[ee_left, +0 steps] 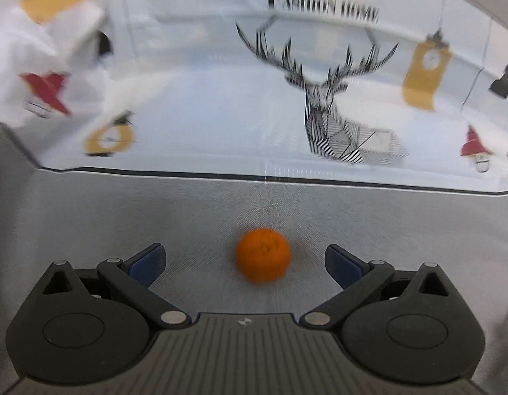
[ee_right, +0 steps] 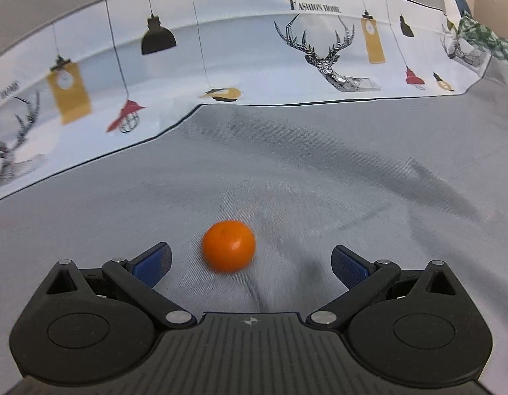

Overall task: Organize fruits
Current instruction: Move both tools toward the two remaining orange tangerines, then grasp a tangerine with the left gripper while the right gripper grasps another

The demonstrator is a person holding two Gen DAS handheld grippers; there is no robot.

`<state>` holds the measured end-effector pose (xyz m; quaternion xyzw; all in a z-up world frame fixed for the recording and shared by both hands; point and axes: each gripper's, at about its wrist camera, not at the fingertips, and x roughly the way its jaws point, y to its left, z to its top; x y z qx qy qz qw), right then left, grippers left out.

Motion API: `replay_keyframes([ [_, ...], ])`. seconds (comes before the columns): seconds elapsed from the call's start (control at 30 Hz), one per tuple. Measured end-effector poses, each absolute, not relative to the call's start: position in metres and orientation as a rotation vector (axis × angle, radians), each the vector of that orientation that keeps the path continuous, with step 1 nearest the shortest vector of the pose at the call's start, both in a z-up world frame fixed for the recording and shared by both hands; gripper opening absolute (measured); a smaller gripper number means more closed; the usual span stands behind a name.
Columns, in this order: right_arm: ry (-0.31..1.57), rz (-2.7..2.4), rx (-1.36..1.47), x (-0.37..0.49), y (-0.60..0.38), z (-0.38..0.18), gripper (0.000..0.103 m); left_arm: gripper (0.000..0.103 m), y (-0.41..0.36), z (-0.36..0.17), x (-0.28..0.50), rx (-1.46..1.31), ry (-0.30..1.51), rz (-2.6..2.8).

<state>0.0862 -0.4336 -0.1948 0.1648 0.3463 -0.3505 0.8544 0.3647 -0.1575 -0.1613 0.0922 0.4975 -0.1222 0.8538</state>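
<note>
A small, round, dimpled orange mandarin is seen resting on finely woven grey cloth, untouched, between and just ahead of the blue ribbed pads of the left gripper and right gripper, both spread wide; a smooth white printed border lies beyond.

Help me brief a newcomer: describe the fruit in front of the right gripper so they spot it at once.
Find the plain grey cloth below the white cloth printed with deer and lamps. On the grey, just ahead of the right gripper and its open jaws, sits a small round orange. It is the only bright, solid thing there.
</note>
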Motion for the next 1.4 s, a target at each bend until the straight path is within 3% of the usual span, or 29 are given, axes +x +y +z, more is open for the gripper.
replay_keyframes([
  [0.07, 0.733, -0.741, 0.318, 0.095, -0.438, -0.212, 0.103, 0.103, -0.160, -0.181, 0.376, 0.211, 1.085, -0.250],
  [0.23, 0.655, -0.753, 0.284, 0.093, -0.434, -0.225, 0.103, 0.103, -0.161, -0.185, 0.363, 0.228, 0.953, -0.250],
  [1.2, 0.658, -0.753, 0.284, 0.095, -0.436, -0.223, 0.103, 0.103, -0.165, -0.183, 0.371, 0.248, 1.025, -0.260],
  [1.23, 0.659, -0.753, 0.282, 0.094, -0.434, -0.223, 0.103, 0.102, -0.165, -0.182, 0.371, 0.254, 1.035, -0.260],
  [1.27, 0.665, -0.752, 0.281, 0.095, -0.435, -0.222, 0.102, 0.090, -0.164, -0.179, 0.370, 0.250, 1.039, -0.263],
  [1.3, 0.673, -0.743, 0.278, 0.095, -0.434, -0.221, 0.092, 0.063, -0.163, -0.173, 0.367, 0.241, 1.026, -0.268],
  [1.33, 0.670, -0.719, 0.277, 0.095, -0.433, -0.217, 0.075, 0.046, -0.163, -0.168, 0.364, 0.245, 1.021, -0.285],
  [1.37, 0.670, -0.680, 0.272, 0.096, -0.430, -0.212, 0.037, 0.040, -0.163, -0.162, 0.361, 0.253, 1.032, -0.288],
  [1.4, 0.695, -0.666, 0.274, 0.097, -0.429, -0.209, 0.038, 0.039, -0.162, -0.157, 0.357, 0.244, 1.026, -0.281],
])
